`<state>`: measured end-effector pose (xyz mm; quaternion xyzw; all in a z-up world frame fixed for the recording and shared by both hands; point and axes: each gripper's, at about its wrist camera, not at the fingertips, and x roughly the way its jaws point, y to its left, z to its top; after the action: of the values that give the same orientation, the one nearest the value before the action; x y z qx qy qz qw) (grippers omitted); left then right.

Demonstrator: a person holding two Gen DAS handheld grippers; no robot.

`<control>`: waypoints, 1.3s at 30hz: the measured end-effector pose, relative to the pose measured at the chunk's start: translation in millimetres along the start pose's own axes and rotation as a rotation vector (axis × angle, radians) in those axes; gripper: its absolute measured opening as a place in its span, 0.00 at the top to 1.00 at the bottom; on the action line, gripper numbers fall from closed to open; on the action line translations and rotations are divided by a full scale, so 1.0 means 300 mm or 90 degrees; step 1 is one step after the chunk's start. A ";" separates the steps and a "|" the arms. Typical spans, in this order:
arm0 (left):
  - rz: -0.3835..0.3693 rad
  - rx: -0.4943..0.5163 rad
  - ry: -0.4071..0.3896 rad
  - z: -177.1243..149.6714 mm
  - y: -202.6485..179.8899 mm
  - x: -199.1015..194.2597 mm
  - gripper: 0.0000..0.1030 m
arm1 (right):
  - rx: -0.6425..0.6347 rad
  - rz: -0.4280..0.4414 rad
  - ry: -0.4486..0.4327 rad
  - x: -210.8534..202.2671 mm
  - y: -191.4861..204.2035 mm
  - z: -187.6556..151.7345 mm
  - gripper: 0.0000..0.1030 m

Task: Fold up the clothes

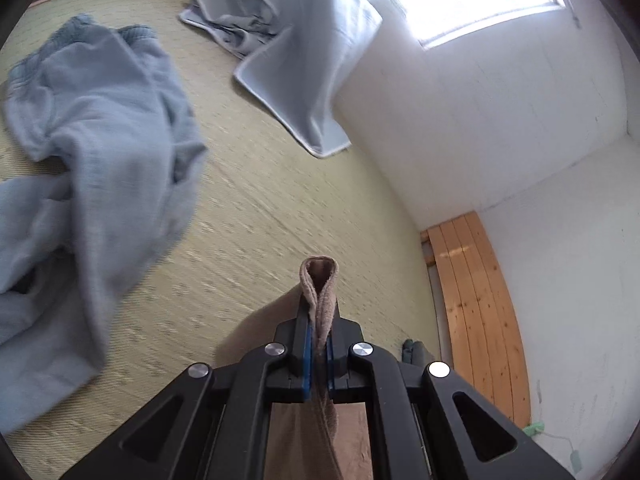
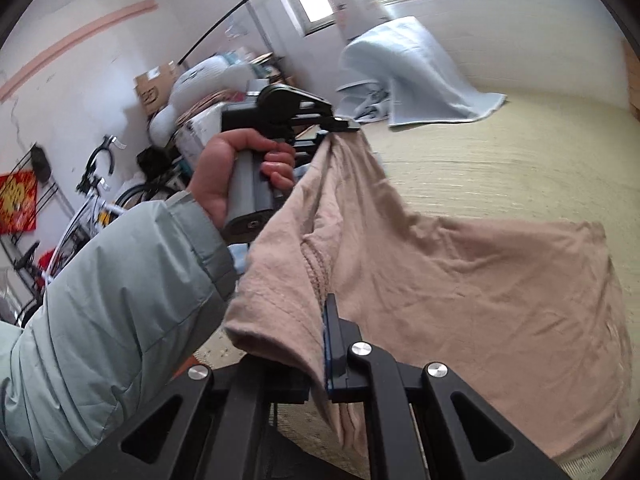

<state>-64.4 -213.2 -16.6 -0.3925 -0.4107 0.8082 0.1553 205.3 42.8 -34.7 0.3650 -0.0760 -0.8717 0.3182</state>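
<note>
A tan garment (image 2: 460,272) hangs between both grippers above the straw mat (image 2: 500,152). In the left wrist view my left gripper (image 1: 319,312) is shut on a folded edge of the tan garment (image 1: 320,292), which pokes up past the fingertips. Seen from the right wrist, my right gripper (image 2: 326,332) is shut on another edge of it, and the cloth drapes over the left finger. The left gripper (image 2: 340,126) shows there too, held by a hand (image 2: 236,172) in a pale green sleeve, pinching the garment's upper corner.
A light blue garment (image 1: 92,152) lies crumpled on the mat (image 1: 256,208) at left. A pale blue blanket (image 1: 296,52) drapes from the wall onto the mat at the back. Wooden boards (image 1: 476,304) lean at right. Bicycles (image 2: 100,200), boxes and a plush toy (image 2: 192,88) crowd the left.
</note>
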 end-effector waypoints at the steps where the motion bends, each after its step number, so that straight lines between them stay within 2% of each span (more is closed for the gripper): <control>1: -0.001 0.008 0.006 -0.008 -0.030 0.024 0.97 | 0.013 -0.006 -0.005 -0.017 -0.026 0.000 0.97; 10: 0.002 0.088 0.059 -0.125 -0.308 0.216 0.97 | 0.107 -0.059 -0.037 -0.178 -0.238 -0.040 0.97; 22: 0.060 0.164 0.124 -0.313 -0.574 0.474 0.97 | 0.209 -0.096 -0.079 -0.352 -0.468 -0.127 0.97; 32: 0.110 0.198 0.154 -0.453 -0.688 0.646 0.97 | 0.276 -0.123 -0.104 -0.462 -0.625 -0.207 0.97; 39: 0.158 0.217 0.167 -0.547 -0.717 0.777 0.97 | 0.327 -0.150 -0.088 -0.491 -0.726 -0.279 0.97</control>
<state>-104.8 141.6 -23.9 -0.5099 -0.1936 0.8206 0.1709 232.0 312.2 -87.8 0.3793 -0.2732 -0.8776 0.1061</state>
